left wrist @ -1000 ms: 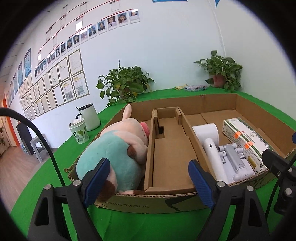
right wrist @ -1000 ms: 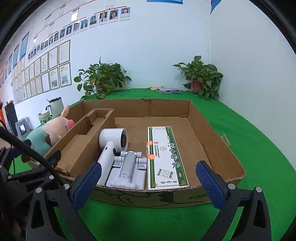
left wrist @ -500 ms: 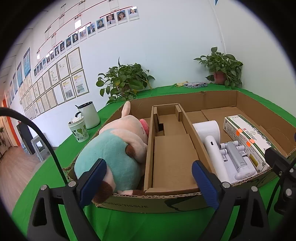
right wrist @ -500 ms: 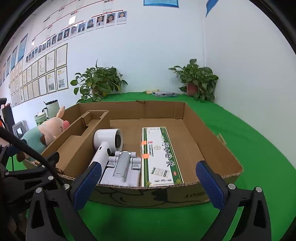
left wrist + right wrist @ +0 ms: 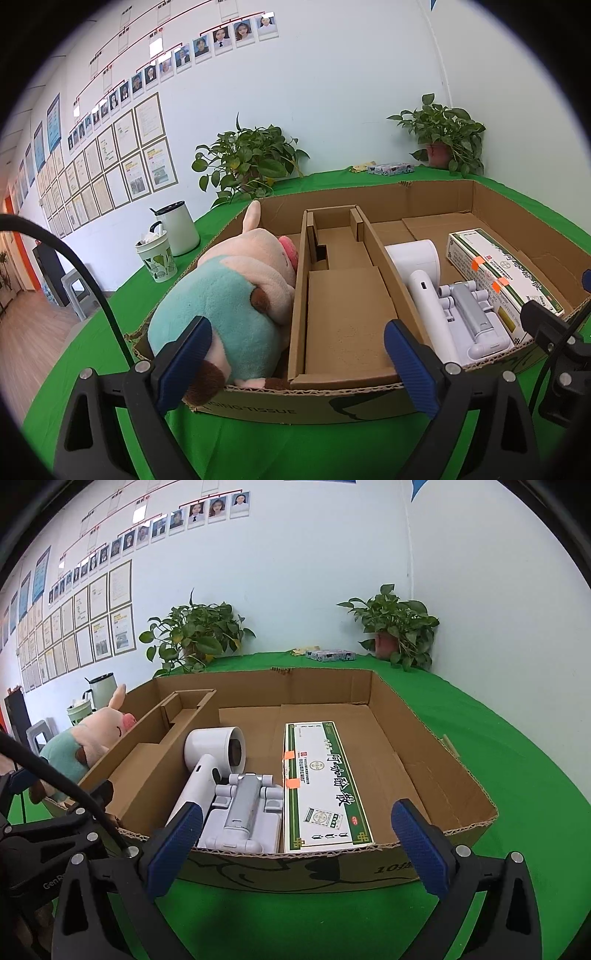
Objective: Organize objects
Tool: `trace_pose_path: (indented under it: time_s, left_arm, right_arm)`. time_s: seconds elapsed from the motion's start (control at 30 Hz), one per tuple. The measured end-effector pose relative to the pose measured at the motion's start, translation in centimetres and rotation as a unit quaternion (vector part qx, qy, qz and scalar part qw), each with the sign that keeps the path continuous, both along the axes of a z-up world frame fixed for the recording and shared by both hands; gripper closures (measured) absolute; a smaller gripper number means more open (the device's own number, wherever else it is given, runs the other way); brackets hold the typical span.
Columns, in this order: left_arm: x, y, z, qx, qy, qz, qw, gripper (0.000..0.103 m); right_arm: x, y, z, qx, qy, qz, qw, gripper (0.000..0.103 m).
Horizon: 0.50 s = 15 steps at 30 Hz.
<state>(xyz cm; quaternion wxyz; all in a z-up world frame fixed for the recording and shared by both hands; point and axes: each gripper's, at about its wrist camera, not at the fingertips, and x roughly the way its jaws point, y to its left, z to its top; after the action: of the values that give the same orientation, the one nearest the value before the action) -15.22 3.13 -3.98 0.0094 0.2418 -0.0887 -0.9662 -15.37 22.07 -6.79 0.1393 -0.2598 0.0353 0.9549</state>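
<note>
A shallow cardboard box (image 5: 295, 402) lies on the green table, split by a cardboard divider insert (image 5: 343, 314). A plush pig (image 5: 229, 295) with a teal body fills the left compartment. The right compartment holds a white hair dryer (image 5: 421, 273), a grey-white folding stand (image 5: 469, 317) and a green-and-white medicine box (image 5: 495, 269). My left gripper (image 5: 295, 328) hovers open just before the box's near wall, nothing between its fingers. My right gripper (image 5: 295, 812) is open in front of the box (image 5: 295, 864), facing the stand (image 5: 243, 808), the medicine box (image 5: 321, 775) and the hair dryer (image 5: 218, 749).
Two potted plants (image 5: 251, 162) (image 5: 447, 133) stand at the table's back by the wall. A white kettle (image 5: 177, 229) and a patterned cup (image 5: 157, 258) sit left of the box. A small packet (image 5: 389, 169) lies at the back. A black cable (image 5: 74, 266) arcs over the left side.
The left gripper's jaws have spread a little wider. The right gripper has barely shifted. Nothing in the box has moved.
</note>
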Motion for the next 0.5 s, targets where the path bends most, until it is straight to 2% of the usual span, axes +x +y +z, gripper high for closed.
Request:
trace_pose_path:
  time_s: [0.5]
  left_arm:
    - [0.11, -0.16, -0.09, 0.005, -0.003, 0.000, 1.0000, 0.004]
  right_arm:
    - [-0.39, -0.53, -0.09, 0.005, -0.007, 0.005, 1.000, 0.000]
